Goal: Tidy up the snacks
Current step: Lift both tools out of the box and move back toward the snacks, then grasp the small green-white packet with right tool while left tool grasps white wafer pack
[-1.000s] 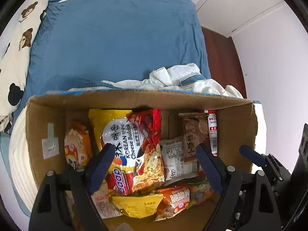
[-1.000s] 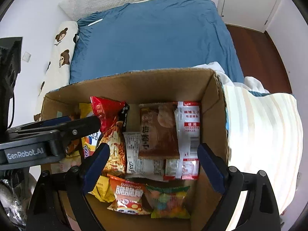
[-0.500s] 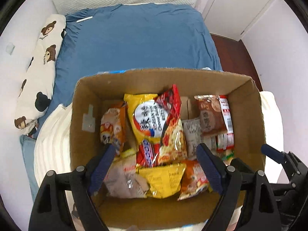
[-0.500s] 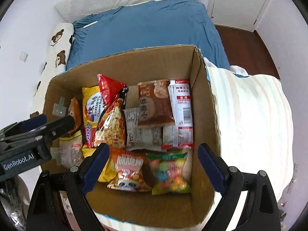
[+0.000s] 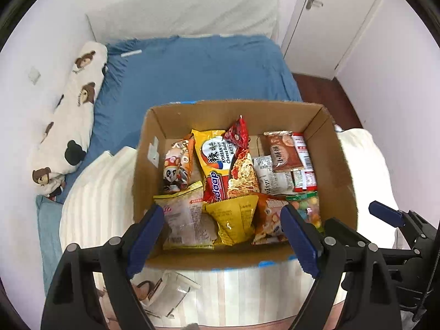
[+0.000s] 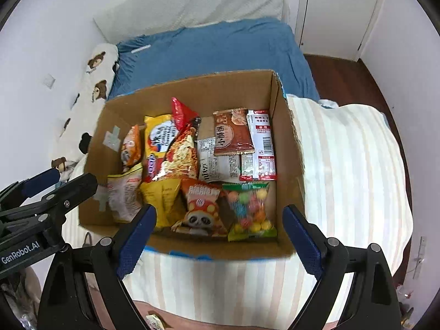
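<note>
An open cardboard box (image 5: 341,170) sits on a striped blanket and holds several snack packets. Among them are a yellow Korean cheese noodle pack (image 5: 214,154), a red noodle pack (image 5: 243,173), a brown biscuit pack (image 5: 283,151) and a panda-print bag (image 5: 176,170). A bag of coloured candy balls (image 6: 250,209) lies in the box's (image 6: 288,137) near right corner. My left gripper (image 5: 221,214) hangs open above the box's near side, holding nothing. My right gripper (image 6: 219,211) is open and empty too, above the near edge. Each gripper shows at the other view's side.
The striped blanket (image 6: 343,170) covers the near end of a bed with a blue sheet (image 5: 192,71). A bear-print pillow (image 5: 71,104) lies along the left wall. A crumpled clear wrapper (image 5: 170,294) lies on the blanket before the box. Door (image 5: 324,13) and dark wood floor (image 6: 343,77) at right.
Both grippers have risen and drawn back from inside the box, so the whole box and its near wall now show. Both stay open and empty. The snacks have not moved.
</note>
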`<state>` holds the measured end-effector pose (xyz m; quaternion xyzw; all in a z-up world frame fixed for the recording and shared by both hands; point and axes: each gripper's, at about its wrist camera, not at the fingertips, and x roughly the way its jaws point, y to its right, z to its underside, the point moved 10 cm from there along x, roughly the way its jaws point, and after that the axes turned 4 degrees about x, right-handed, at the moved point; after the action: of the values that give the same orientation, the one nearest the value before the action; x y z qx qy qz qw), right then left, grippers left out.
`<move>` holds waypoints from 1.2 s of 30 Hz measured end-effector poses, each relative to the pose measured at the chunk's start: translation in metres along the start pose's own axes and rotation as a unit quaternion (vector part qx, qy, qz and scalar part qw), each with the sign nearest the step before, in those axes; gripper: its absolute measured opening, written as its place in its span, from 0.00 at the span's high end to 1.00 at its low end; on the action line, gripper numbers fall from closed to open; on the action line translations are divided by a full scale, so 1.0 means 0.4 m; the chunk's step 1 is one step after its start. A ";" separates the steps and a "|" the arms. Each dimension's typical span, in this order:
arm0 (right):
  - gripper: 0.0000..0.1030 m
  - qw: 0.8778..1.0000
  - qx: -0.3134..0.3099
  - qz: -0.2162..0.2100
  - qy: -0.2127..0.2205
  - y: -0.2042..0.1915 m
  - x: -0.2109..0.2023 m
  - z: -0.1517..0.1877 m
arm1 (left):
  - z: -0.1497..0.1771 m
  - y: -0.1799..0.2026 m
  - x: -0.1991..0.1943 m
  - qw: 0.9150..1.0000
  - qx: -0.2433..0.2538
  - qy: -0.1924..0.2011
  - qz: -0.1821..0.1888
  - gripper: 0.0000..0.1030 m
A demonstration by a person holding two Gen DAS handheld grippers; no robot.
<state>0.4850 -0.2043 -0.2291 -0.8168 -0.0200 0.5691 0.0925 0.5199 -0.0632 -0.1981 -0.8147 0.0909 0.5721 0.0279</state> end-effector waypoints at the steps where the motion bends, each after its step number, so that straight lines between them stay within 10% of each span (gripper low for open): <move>1: 0.08 1.000 0.000 -0.001 0.008 -0.002 -0.019 0.012 | 0.008 0.000 -0.019 1.000 -0.001 0.008 -0.001 0.16; 18: 0.07 0.996 0.012 -0.049 0.072 -0.060 -0.200 0.297 | 0.269 -0.047 -0.231 0.996 -0.026 0.090 -0.012 0.16; 22: 0.05 0.996 0.003 -0.080 0.033 -0.110 -0.155 0.414 | 0.387 -0.108 -0.226 0.995 -0.051 0.080 -0.020 0.00; 36: 0.05 0.965 0.098 -0.135 -0.204 -0.238 0.262 0.854 | 0.836 -0.360 -0.040 0.978 -0.179 -0.072 -0.075 0.00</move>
<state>0.2099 -0.0525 -0.4240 -0.6598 -0.0931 0.7053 0.2419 0.2304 0.1302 -0.3064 -0.7674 -0.0766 0.6329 -0.0688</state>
